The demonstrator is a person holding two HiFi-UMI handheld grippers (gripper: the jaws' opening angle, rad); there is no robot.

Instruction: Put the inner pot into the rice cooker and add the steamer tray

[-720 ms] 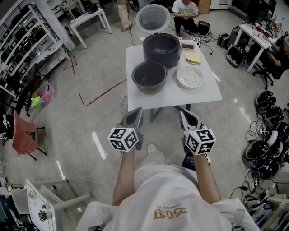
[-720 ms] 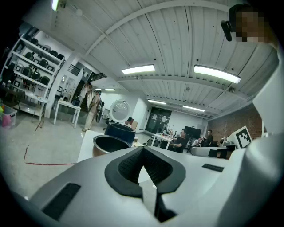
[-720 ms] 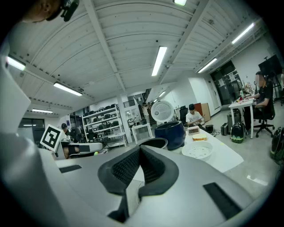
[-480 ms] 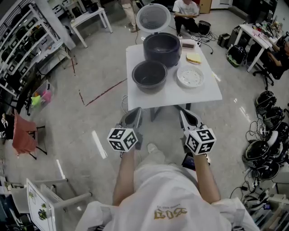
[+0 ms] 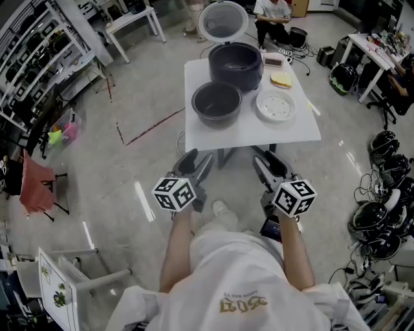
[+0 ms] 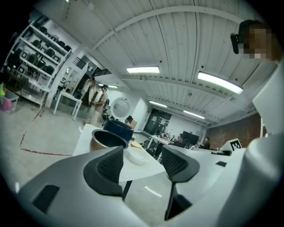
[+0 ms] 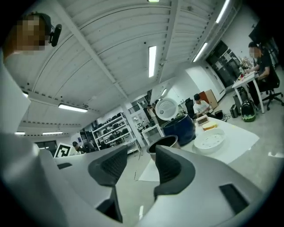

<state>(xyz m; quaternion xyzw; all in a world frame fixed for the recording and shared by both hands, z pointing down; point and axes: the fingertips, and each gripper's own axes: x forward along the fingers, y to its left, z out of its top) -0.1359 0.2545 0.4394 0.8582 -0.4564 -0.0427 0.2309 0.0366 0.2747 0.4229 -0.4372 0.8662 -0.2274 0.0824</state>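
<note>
On a white table [image 5: 272, 134] stand the dark blue rice cooker [image 5: 235, 63] with its lid [image 5: 221, 21] up, the dark inner pot [image 5: 217, 103] in front of it, and the white perforated steamer tray [image 5: 275, 106] to the pot's right. My left gripper [image 5: 196, 163] and right gripper [image 5: 266, 161] hang open and empty over the floor, short of the table's near edge. The pot [image 6: 105, 140] shows past the left jaws, with the cooker [image 6: 118, 130] behind it. The pot [image 7: 163, 144], the cooker [image 7: 181, 127] and the tray [image 7: 209, 139] show past the right jaws.
A yellow sponge [image 5: 280, 79] and a small dark device [image 5: 273, 61] lie at the table's back right. A seated person [image 5: 272, 13] is behind the table. Shelving [image 5: 39, 52] lines the left, a second white table [image 5: 132, 22] stands far left, and helmets [image 5: 381, 220] lie on the floor at right.
Both grippers have shifted slightly toward the table and the view has moved forward with them. Nothing on the table has moved.
</note>
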